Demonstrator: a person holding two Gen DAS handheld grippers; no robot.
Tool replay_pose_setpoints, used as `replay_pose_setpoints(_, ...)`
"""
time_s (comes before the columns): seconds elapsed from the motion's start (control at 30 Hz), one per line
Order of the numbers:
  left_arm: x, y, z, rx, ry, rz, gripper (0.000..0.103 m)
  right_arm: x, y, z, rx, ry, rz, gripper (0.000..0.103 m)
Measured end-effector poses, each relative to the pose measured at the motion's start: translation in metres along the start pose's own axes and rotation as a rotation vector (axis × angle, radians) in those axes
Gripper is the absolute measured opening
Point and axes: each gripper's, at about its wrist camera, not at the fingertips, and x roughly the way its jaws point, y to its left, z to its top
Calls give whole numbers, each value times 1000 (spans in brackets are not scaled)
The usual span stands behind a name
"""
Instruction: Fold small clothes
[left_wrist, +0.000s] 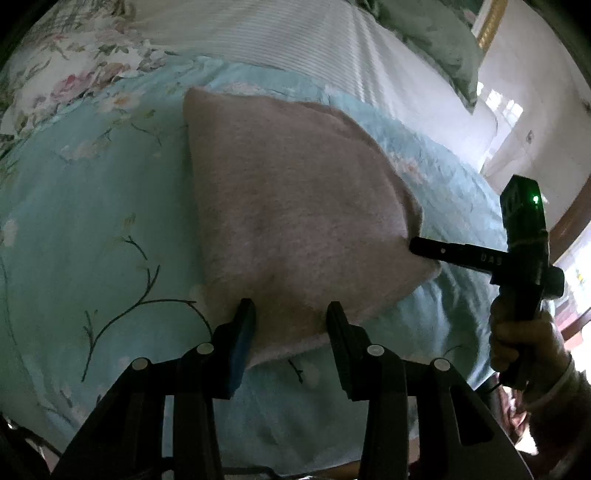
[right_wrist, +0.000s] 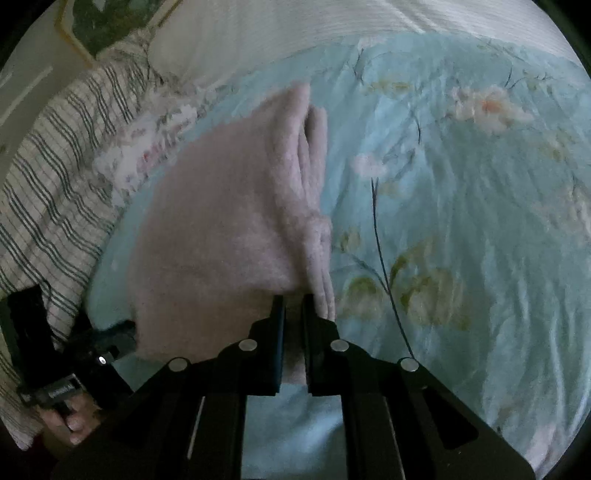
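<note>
A folded pink fuzzy garment (left_wrist: 295, 206) lies on the light blue floral bedspread (left_wrist: 92, 221). My left gripper (left_wrist: 291, 314) is open, its two fingers over the garment's near edge with cloth showing between them. My right gripper (right_wrist: 293, 306) is shut on the garment (right_wrist: 221, 229) at its near corner, beside its stacked folded layers. In the left wrist view the right gripper (left_wrist: 424, 249) reaches in from the right and meets the garment's right corner. In the right wrist view the left gripper (right_wrist: 118, 339) shows at the garment's lower left edge.
A white ribbed sheet (left_wrist: 280, 33) and a green pillow (left_wrist: 443, 48) lie at the bed's far end. A striped cloth (right_wrist: 51, 177) lies along the left side in the right wrist view. The bedspread (right_wrist: 461, 221) stretches out to the right.
</note>
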Motion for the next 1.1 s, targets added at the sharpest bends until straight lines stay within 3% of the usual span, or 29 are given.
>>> replay_pose_setpoints(0.1,-18,-2,17,-13,-65,-29,39,-8,17,29,-28,-62,30,11)
replay_pose_setpoints(0.27,-11,2,64,-40,-115,6,39,37,23,62,-42,-5,-11,11)
replay_pose_setpoints(0.37,7,7,84,-70,-111,13,39,62,12,62,-11,31,-47,11)
replay_pose_setpoints(0.43,23,9,90,-70,-66,20,39,67,4,57,12,24,-41,10)
replay_pose_setpoints(0.53,50,18,85,-80,0,76,37,66,1,57,21,20,-31,9)
replay_pose_setpoints(0.67,52,18,83,-77,-8,85,37,60,2,58,31,16,-23,9)
replay_pose_setpoints(0.87,29,16,76,-94,-30,71,38,19,14,38,29,-26,16,11)
replay_pose_setpoints(1.1,-8,14,44,-99,-57,79,38,-3,19,-13,-4,33,12,11)
